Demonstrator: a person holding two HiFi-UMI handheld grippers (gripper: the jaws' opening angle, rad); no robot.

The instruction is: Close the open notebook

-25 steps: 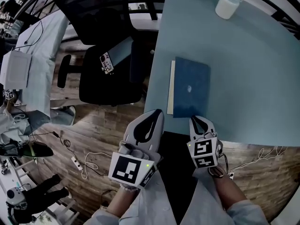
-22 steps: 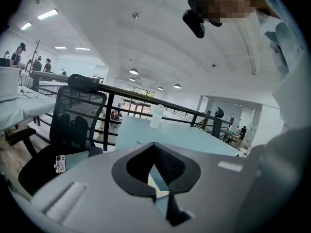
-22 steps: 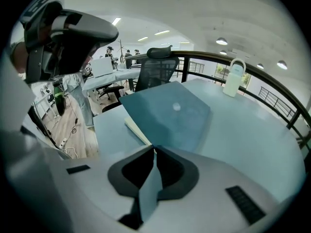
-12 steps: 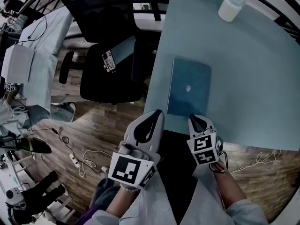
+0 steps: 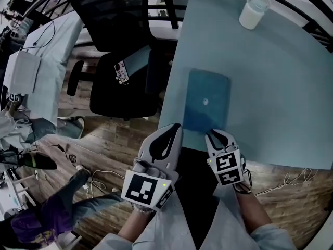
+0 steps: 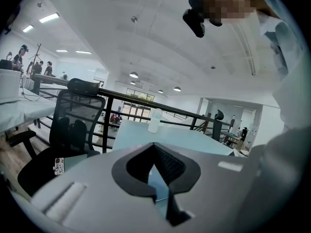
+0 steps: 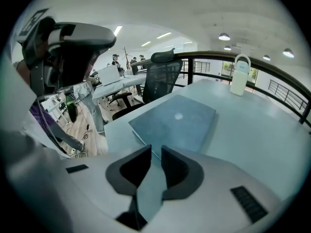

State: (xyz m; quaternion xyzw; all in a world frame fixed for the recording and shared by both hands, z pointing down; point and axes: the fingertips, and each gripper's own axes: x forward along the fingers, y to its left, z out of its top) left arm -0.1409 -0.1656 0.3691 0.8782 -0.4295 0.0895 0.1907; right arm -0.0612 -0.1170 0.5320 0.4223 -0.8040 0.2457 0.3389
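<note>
The notebook [image 5: 208, 100] lies flat on the pale blue table [image 5: 270, 87] with its dark blue cover up and no page showing; in the right gripper view the notebook [image 7: 177, 120] sits just beyond the jaws. My right gripper [image 5: 214, 134] is at its near edge. Its jaws have just been opening and stand a narrow gap apart, with only table surface seen through the right gripper [image 7: 155, 154]. My left gripper [image 5: 176, 126] hangs off the table's near left corner, tips together, empty; the left gripper [image 6: 153, 147] points across the table.
A white lidded jug [image 5: 253, 9] stands at the table's far edge. A black office chair [image 5: 122, 82] with a tablet and phone [image 5: 130, 64] on its seat is left of the table. Cables lie on the wooden floor [image 5: 99, 184].
The white strip of pages at the notebook's left edge is gone and the cover now lies flat. The right gripper's jaws have parted slightly. The left gripper stayed put.
</note>
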